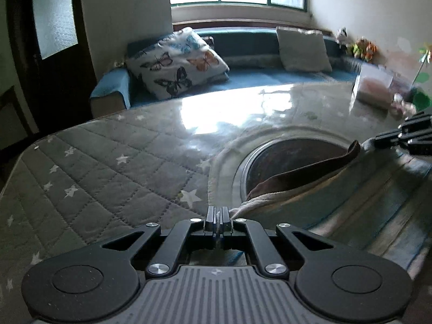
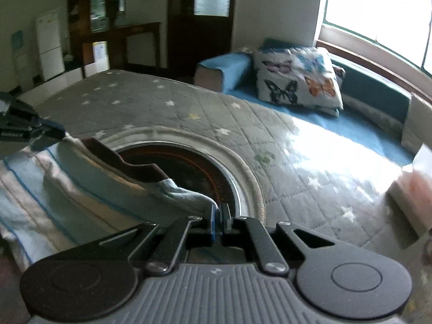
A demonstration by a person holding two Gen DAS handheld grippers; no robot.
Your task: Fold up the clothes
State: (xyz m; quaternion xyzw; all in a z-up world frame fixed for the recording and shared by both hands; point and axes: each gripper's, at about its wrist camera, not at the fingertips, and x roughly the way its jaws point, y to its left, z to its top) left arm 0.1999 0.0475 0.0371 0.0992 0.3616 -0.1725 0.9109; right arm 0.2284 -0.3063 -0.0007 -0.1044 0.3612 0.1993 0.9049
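Observation:
A pale striped garment [image 1: 364, 202] with thin blue lines and a brown inner edge hangs stretched between both grippers above the table. My left gripper [image 1: 218, 216] is shut on one corner of the cloth, which runs off to the right. In the right wrist view the same garment [image 2: 67, 189] spreads to the left, and my right gripper [image 2: 220, 212] is shut on its pale blue corner. Each view catches the other gripper at its edge: the right gripper [image 1: 405, 135] at the far right, the left gripper [image 2: 24, 129] at the far left.
The table carries a grey quilted cover with white stars [image 1: 108, 167] and a round dark inset [image 2: 194, 167] in its middle. A box [image 1: 374, 89] and green plant stand at the far right. Behind are a blue sofa [image 1: 256, 75] with a butterfly cushion [image 1: 175, 62], a window, a dark door.

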